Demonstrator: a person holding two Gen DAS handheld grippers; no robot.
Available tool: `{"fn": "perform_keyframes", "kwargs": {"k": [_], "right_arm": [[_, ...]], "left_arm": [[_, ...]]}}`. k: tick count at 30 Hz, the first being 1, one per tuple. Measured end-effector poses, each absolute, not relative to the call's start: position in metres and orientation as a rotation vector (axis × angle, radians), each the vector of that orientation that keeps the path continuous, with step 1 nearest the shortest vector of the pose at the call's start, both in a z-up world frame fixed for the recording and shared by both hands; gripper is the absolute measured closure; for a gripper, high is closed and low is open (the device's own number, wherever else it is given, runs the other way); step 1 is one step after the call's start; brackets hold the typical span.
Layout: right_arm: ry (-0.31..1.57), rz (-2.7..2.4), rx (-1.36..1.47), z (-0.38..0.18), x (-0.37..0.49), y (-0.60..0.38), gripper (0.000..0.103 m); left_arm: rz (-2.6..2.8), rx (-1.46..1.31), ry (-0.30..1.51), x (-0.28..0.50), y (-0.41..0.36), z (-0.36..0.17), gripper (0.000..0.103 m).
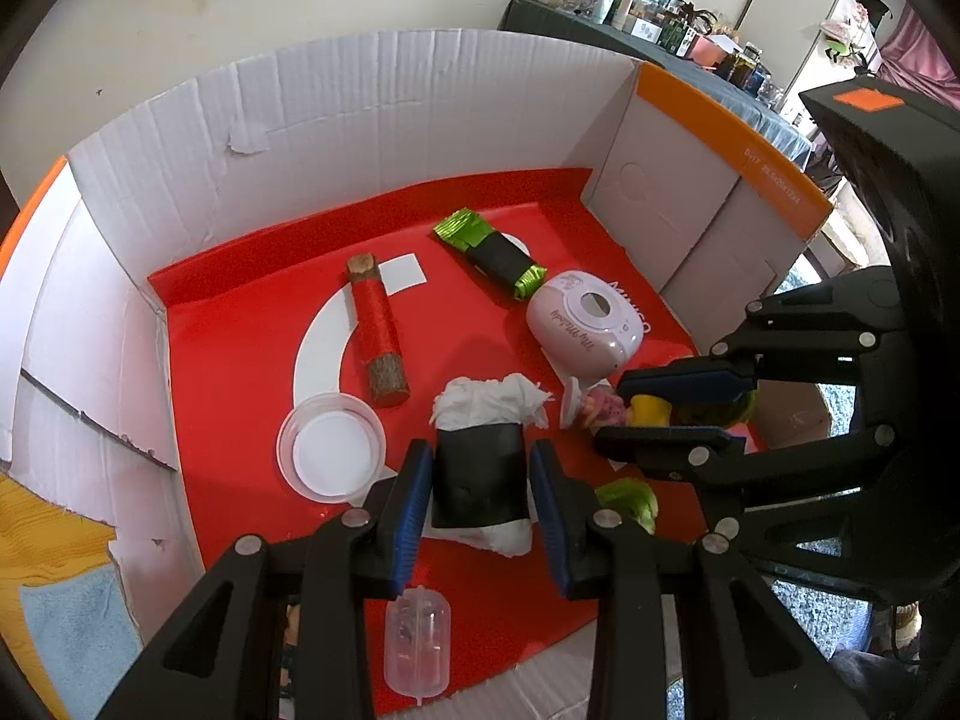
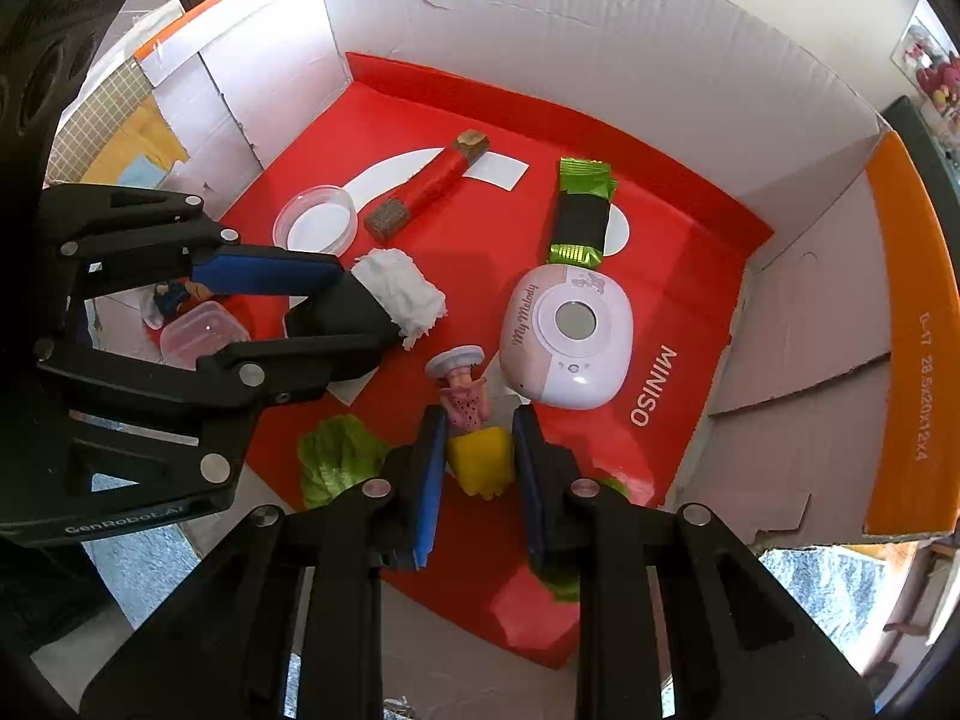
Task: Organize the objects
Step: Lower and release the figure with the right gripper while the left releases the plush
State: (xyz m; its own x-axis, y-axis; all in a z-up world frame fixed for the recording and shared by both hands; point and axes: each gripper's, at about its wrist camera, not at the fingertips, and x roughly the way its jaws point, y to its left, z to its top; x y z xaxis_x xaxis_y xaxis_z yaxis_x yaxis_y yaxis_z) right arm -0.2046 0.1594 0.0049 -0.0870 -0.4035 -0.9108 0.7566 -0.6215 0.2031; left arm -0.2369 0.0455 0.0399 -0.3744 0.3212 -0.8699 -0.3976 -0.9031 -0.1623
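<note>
Showing only rightward: MINISO lettering (image 2: 653,385), figurine (image 2: 462,387).

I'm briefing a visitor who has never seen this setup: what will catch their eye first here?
Probably the bright red MINISO sheet lining the white cardboard box, with the pink My Melody gadget near its middle. Next, the two grippers: the left gripper has its jaws round a white roll with a black band, and the right gripper is closed on a yellow toy pepper at the near edge.

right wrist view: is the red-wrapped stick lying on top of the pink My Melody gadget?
No. The red-wrapped stick lies flat on the red liner, well apart from the pink My Melody gadget.
</note>
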Motion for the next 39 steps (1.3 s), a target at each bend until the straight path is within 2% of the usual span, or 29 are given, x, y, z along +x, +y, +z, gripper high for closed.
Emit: {"fn": "perform_keyframes", "kwargs": {"k": [5, 39], "right_arm": [[0.409, -1.815, 1.372, 0.005, -0.202, 0.159, 0.081], [0.379, -1.863, 1.342, 0.028, -0.178, 0.167, 0.081]], "left_arm": [[2.291, -1.432, 0.090, -0.234, 0.044, 0.041, 0.061], [2.327, -1.385, 0.055, -0.219, 0.030, 0.065, 0.060]]}}
